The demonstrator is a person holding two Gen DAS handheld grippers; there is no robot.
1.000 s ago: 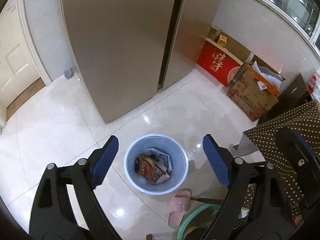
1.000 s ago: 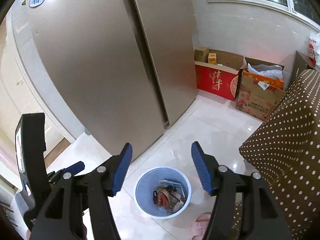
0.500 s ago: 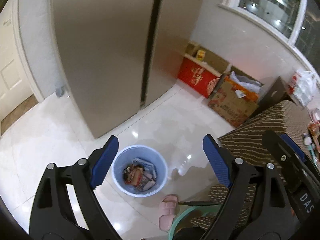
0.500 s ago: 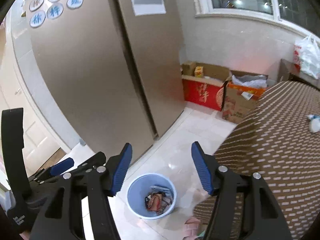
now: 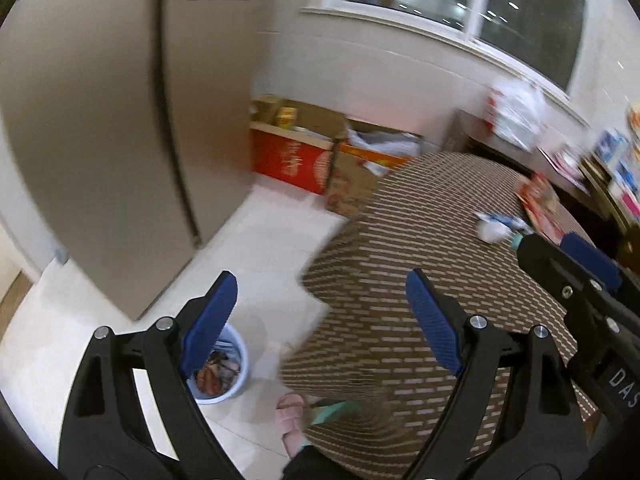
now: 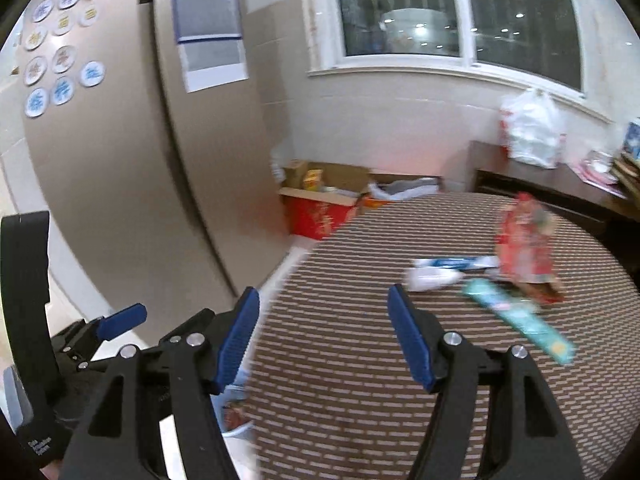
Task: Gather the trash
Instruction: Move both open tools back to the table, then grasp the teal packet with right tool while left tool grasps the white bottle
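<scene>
My left tongs (image 5: 320, 312) are released, jaws spread wide with nothing between the blue pads. My right tongs (image 6: 324, 336) are released too; their jaws have just been opening a little further, and they hold nothing.

Below the left tongs' left pad, on the pale floor, sits the blue bin (image 5: 236, 376), half hidden by that pad. I can see mixed wrappers (image 5: 214, 376) piled inside it, reddish and white; the blur keeps me from naming any. In the right view only a sliver of the bin (image 6: 236, 396) shows behind the left finger.

Ahead of the right tongs is the table (image 6: 360, 360) with its brown dotted cloth. On it lies the trash still to collect: a white and blue wrapper (image 6: 440, 272), a teal packet (image 6: 516, 316) just beside it, and a red bag (image 6: 524, 244) touching both at the far side. All 3 are well apart from either pair of tongs.

Against the far wall stands an open red box (image 6: 320, 212) holding a yellow carton (image 6: 314, 178), and next to it a brown box (image 5: 352, 184) with white plastic in it. A white bag (image 6: 532, 128) rests on the dark sideboard (image 6: 560, 188). A pink slipper (image 5: 292, 416) lies near the bin.
</scene>
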